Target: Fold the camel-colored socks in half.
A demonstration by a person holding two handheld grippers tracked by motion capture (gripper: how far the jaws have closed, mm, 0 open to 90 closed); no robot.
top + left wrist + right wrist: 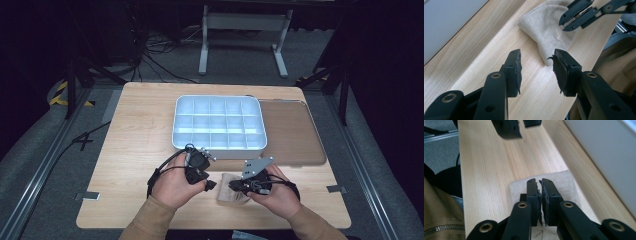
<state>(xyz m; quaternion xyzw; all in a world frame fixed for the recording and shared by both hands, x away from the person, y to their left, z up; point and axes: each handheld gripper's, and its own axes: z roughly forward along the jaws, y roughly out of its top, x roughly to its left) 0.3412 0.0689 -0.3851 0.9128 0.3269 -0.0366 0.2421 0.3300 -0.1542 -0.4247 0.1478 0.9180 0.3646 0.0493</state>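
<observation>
A small beige cloth [231, 194] lies crumpled near the front edge of the wooden table [135, 140], between the person's two hands. My left gripper [207, 180] is just left of it, pointing right. In the left gripper view it [537, 56] stands open, with bare wood between its jaws and the cloth [549, 27] a little beyond the tips. My right gripper [233, 185] hovers over the cloth from the right. In the right gripper view it [539, 181] is shut, with only a thin slit between the pads, nothing seen in it, and the cloth [566, 185] beneath.
A white tray [174, 135] divided into several compartments sits mid-table just behind the hands. A flat brown lid [292, 132] lies to its right. Bare wood stretches left of the tray. Beyond the table are floor cables and a grey stand.
</observation>
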